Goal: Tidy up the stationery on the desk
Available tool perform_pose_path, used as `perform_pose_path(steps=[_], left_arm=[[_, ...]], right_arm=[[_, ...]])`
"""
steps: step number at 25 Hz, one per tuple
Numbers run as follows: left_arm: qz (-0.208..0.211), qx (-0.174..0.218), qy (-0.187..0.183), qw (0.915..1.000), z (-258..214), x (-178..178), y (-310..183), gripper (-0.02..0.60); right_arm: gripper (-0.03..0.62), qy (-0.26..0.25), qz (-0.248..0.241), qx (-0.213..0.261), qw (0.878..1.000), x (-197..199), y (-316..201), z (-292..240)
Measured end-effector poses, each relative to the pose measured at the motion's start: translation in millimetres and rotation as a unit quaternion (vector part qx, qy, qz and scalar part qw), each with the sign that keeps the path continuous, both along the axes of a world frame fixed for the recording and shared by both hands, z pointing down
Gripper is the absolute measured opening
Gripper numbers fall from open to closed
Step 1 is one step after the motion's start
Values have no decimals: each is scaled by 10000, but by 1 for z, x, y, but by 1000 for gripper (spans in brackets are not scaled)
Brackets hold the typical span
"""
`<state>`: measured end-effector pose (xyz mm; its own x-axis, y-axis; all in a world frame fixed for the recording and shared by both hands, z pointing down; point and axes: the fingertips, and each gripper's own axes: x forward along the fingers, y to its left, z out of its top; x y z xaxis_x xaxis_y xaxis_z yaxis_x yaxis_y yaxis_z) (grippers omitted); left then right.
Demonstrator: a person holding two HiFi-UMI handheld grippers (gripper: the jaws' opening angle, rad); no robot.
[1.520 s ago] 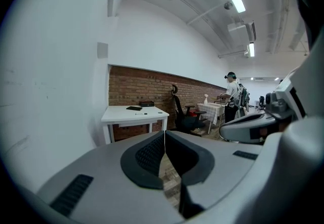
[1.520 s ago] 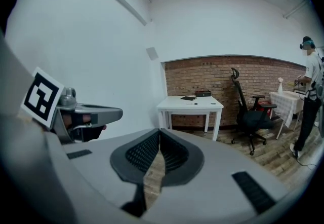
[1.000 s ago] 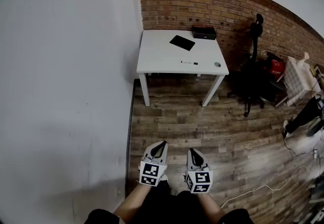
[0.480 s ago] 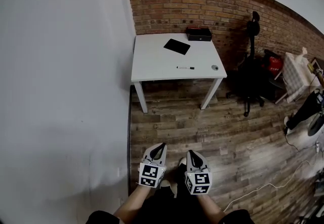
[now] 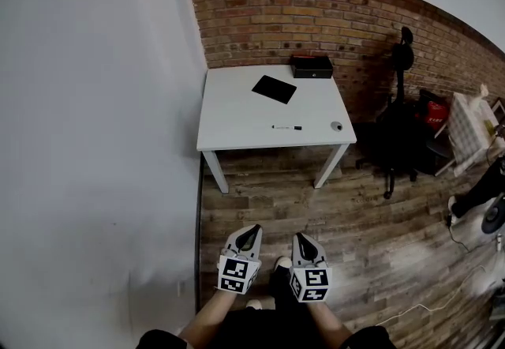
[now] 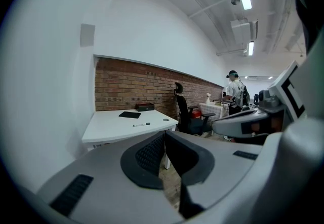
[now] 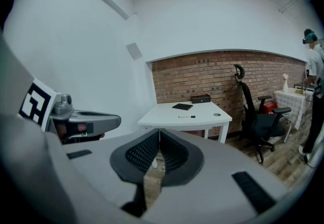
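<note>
Desk has drawn nearer, bearing perhaps a pen; left gripper and right gripper fingers clenched, empty.

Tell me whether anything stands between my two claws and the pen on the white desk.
Nothing visible does. Only wooden plank floor lies between the left claw, the right claw and the white rectangular desk, where the thin white black-capped pen lies near the front edge. The black office chair stands off to the right.

Black notebook lying flat and askew on white desk, black box at back edge, pen lying near front, small round item by front right corner
</note>
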<state>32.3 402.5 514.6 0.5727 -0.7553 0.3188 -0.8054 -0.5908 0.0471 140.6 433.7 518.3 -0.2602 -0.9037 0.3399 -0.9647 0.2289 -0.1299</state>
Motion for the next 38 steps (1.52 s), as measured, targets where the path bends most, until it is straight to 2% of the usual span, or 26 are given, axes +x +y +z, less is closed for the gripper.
perform_pose_path(steps=[7,14,20,28,33,38], left_arm=[[-117,-22,-4,9999,-9,43,-72,15],[-328,-101,-35,9994,-8,68,-129,15],[-465,-158,-13,9988,-3,73,-164,15],[-447,-237,58,9987,6,74,-225,15],[-357,-236,79,9991,19,66,-284,15],[-203,-241,69,9995,17,54,-362,15]], right_arm=[[23,-60,-146,-32,9999,39,-75,-2],[23,-85,-377,-74,9992,66,-136,-2],[23,-81,-486,-144,9987,73,-173,2],[23,-56,-462,-191,9987,75,-230,11],[23,-54,-402,-218,9989,64,-286,22],[23,-50,-284,-173,9994,51,-364,15]])
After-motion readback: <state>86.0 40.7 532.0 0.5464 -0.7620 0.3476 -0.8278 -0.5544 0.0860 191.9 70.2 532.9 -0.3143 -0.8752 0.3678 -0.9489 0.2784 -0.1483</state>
